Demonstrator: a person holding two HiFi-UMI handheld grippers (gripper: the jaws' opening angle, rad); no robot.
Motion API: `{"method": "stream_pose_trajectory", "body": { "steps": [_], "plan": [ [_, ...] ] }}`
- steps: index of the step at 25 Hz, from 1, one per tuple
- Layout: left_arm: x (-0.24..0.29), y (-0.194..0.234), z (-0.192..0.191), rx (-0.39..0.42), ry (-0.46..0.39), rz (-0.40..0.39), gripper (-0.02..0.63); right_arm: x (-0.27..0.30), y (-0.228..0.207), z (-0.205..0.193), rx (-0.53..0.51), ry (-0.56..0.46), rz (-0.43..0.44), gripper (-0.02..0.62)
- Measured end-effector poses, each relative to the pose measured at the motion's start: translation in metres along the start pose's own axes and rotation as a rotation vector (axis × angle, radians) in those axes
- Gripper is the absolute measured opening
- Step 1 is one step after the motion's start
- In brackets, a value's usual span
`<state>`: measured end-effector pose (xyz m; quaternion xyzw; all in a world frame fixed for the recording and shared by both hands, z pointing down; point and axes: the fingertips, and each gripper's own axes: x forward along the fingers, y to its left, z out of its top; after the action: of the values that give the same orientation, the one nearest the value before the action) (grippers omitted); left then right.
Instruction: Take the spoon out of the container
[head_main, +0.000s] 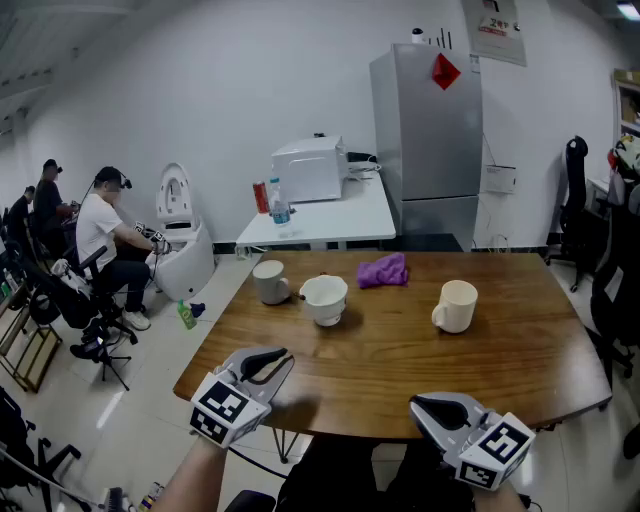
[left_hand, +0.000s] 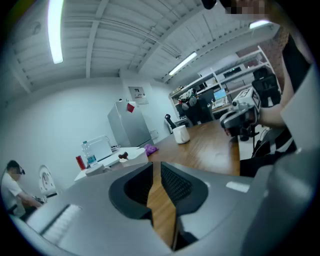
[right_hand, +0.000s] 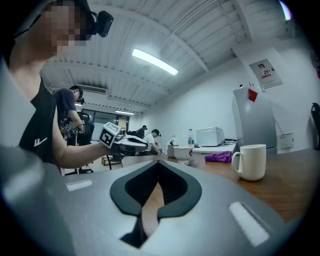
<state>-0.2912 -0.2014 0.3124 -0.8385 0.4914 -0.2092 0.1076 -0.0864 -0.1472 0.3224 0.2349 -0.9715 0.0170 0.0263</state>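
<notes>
A white bowl-shaped container (head_main: 324, 298) stands on the wooden table (head_main: 400, 350), left of centre; in the left gripper view it is the white bowl (left_hand: 131, 157). A small dark piece, perhaps the spoon's end (head_main: 297, 296), shows at its left rim, and the rest of the spoon is hidden. My left gripper (head_main: 284, 359) hovers over the table's near left corner, well short of the container. Its jaws stand a narrow slit apart with nothing between them (left_hand: 154, 167). My right gripper (head_main: 418, 405) is at the near edge, tips together and empty (right_hand: 158, 164).
A grey mug (head_main: 270, 281) stands just left of the container. A purple cloth (head_main: 383, 270) lies behind it and a cream mug (head_main: 456, 305) stands to the right. Beyond the table are a white side table, a grey fridge (head_main: 428, 140), chairs and seated people at far left.
</notes>
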Motion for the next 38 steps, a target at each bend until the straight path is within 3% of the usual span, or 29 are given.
{"method": "stream_pose_trajectory", "body": {
  "steps": [5, 10, 14, 22, 28, 33, 38],
  "plan": [
    [0.029, 0.047, 0.01, 0.129, 0.057, 0.063, 0.092, -0.009, -0.012, 0.003, 0.005, -0.013, -0.001, 0.003],
    [0.059, 0.085, 0.005, 0.305, 0.18, 0.096, 0.11, -0.018, -0.019, 0.008, 0.015, -0.032, -0.007, 0.003],
    [0.08, 0.093, 0.0, 0.47, 0.273, 0.042, 0.127, -0.025, -0.022, 0.013, 0.004, -0.047, -0.017, 0.003],
    [0.115, 0.09, -0.011, 0.725, 0.413, -0.047, 0.133, -0.027, -0.024, 0.013, 0.015, -0.054, -0.027, 0.003],
    [0.122, 0.092, -0.003, 0.79, 0.392, -0.013, 0.091, -0.029, -0.029, 0.01, 0.033, -0.049, -0.042, 0.003],
    [0.115, 0.089, 0.011, 0.79, 0.347, 0.013, 0.086, -0.032, -0.032, 0.007, 0.049, -0.049, -0.053, 0.003],
    [0.101, 0.093, 0.043, 0.749, 0.249, 0.107, 0.086, -0.035, -0.034, 0.009, 0.042, -0.055, -0.06, 0.003]
  ]
}}
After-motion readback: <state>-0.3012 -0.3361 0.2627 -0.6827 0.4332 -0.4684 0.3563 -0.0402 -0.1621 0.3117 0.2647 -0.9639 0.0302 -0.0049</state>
